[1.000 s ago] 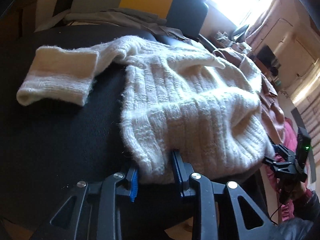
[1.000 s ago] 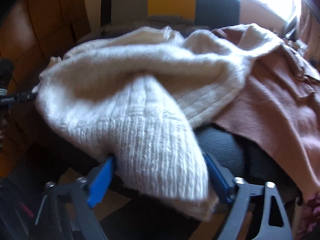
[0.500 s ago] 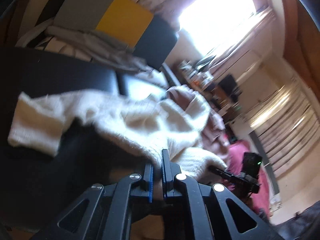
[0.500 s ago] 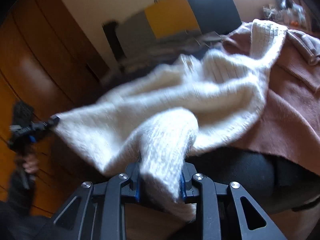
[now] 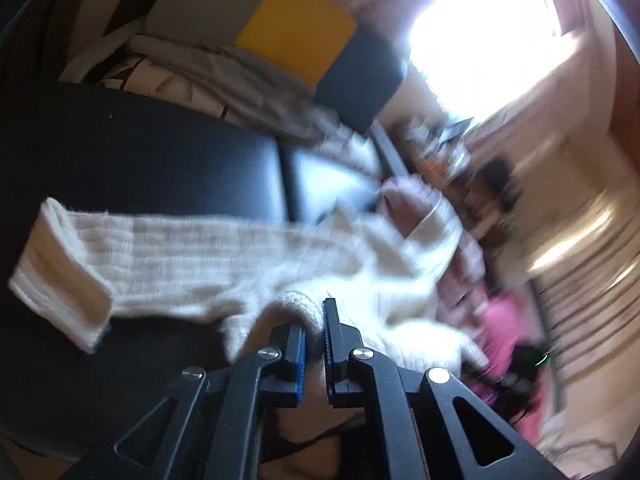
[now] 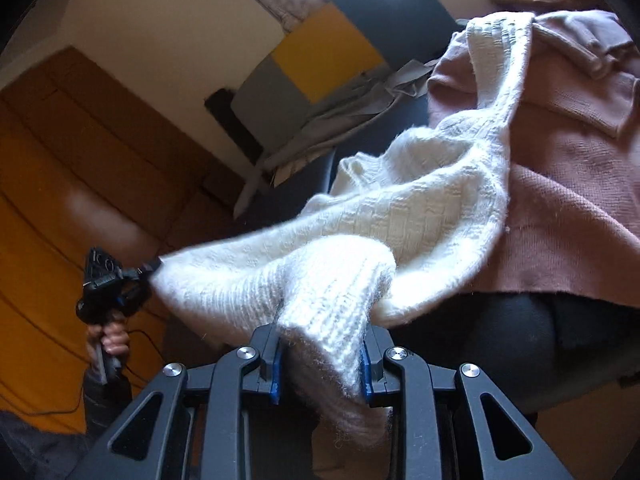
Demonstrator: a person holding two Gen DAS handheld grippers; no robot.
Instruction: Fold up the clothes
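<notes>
Both grippers' fingertips (image 6: pixel 320 360) behind sweater (image 6: pixel 420 208).

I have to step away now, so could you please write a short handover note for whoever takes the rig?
Left gripper: shut on the hem of the white sweater.
Right gripper: shut on a thick bunch of the same hem.
The sweater hangs lifted between the two; one sleeve trails over the black seat, the other lies on the pink garment.
Done: both hem corners gripped and raised.
Left: spread it flat, fold sleeves and body; pink garment untouched.
</notes>
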